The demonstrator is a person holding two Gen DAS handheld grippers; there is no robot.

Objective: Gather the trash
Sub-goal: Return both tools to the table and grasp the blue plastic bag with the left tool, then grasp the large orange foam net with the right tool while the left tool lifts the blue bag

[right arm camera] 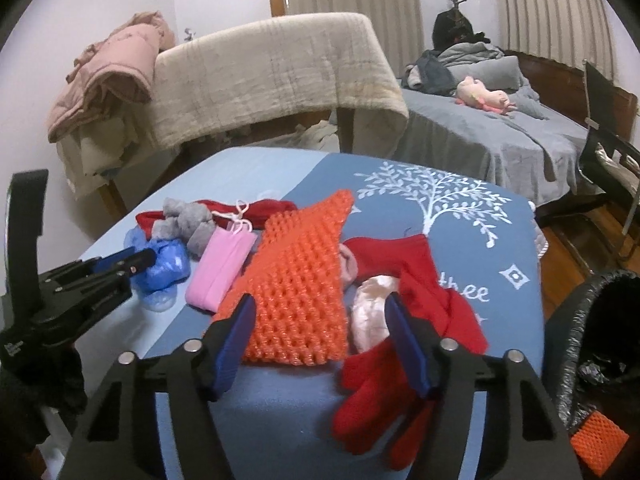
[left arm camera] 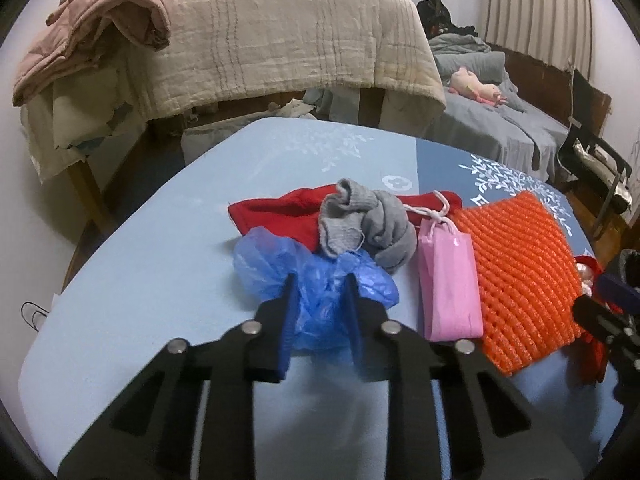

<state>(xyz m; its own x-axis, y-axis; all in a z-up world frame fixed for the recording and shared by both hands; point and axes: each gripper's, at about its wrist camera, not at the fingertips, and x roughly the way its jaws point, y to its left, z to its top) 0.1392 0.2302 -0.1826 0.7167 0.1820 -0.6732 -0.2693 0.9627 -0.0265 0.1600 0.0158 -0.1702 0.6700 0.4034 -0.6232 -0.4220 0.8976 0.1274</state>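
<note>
- Now the left gripper [left arm camera: 320, 292], angled downward, clenches the crumpled blue plastic bag [left arm camera: 320, 300] on the blue tree-print bed [right arm camera: 460, 240].
- Right gripper [right arm camera: 320, 320] hangs unclenched around the orange mesh foam sheet [right arm camera: 296, 280] and pale wrapper [right arm camera: 370, 312].
- Black-lined bin [right arm camera: 600, 340] stands just beside the bed.

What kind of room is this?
Most likely a bedroom. There is a bed with grey bedding, a pink stuffed toy lying on it, and striped curtains behind.

Cream quilted blanket [left arm camera: 280, 44] draped over a wooden frame; dusty-pink padded jacket [left arm camera: 104, 28] heaped at its left end. Grey-sheeted bed [right arm camera: 492, 136] behind, pink plush toy [right arm camera: 484, 98] lying on it.
</note>
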